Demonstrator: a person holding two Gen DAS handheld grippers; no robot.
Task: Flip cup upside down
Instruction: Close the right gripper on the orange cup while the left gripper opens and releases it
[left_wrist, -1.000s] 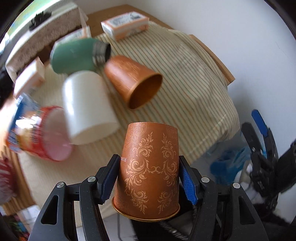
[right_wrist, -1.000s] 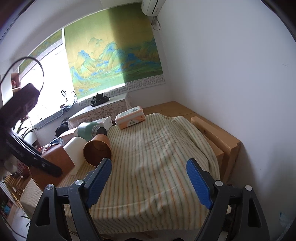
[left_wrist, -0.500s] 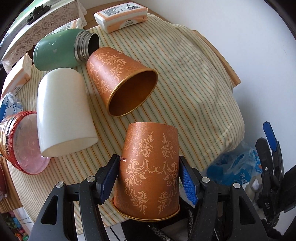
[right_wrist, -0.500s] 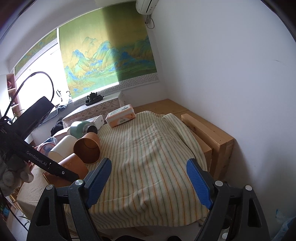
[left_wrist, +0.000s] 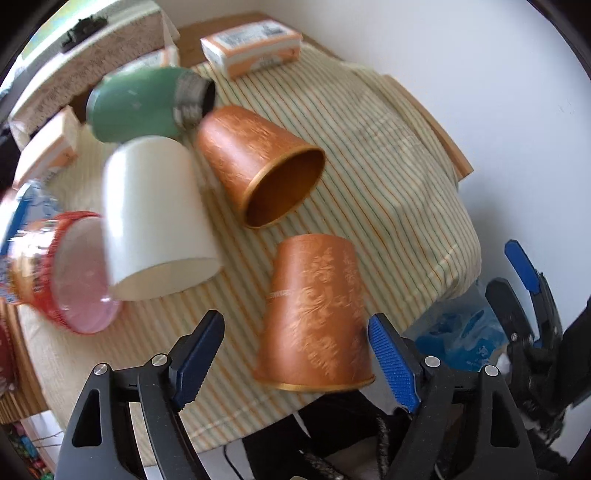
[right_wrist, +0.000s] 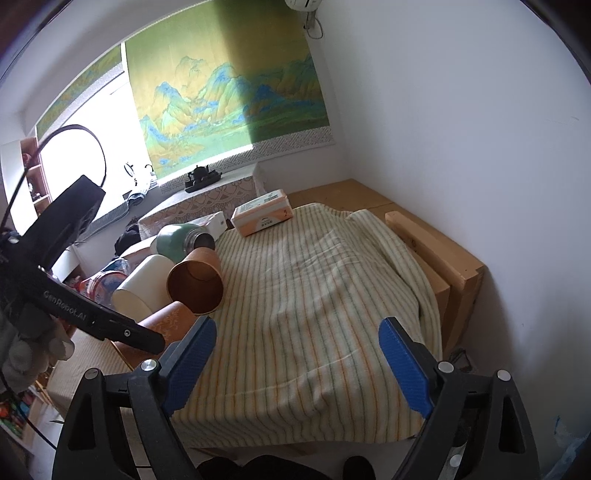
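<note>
Striped bedspread (left_wrist: 388, 177) is carrying my patterned cup (left_wrist: 314, 317) rim-down near its front edge; both left hand-held gripper (left_wrist: 295, 354) and right hand-held gripper (right_wrist: 295, 354) are gaping empty, so flipping looks finished.

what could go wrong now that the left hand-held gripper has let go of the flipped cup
1. The patterned copper cup stands rim-down near the striped cloth's front edge; it may topple off.
2. The open left hand-held gripper still flanks it closely; pulling back crookedly could clip it.
3. The soft, wrinkled cloth gives unsteady footing.
</note>
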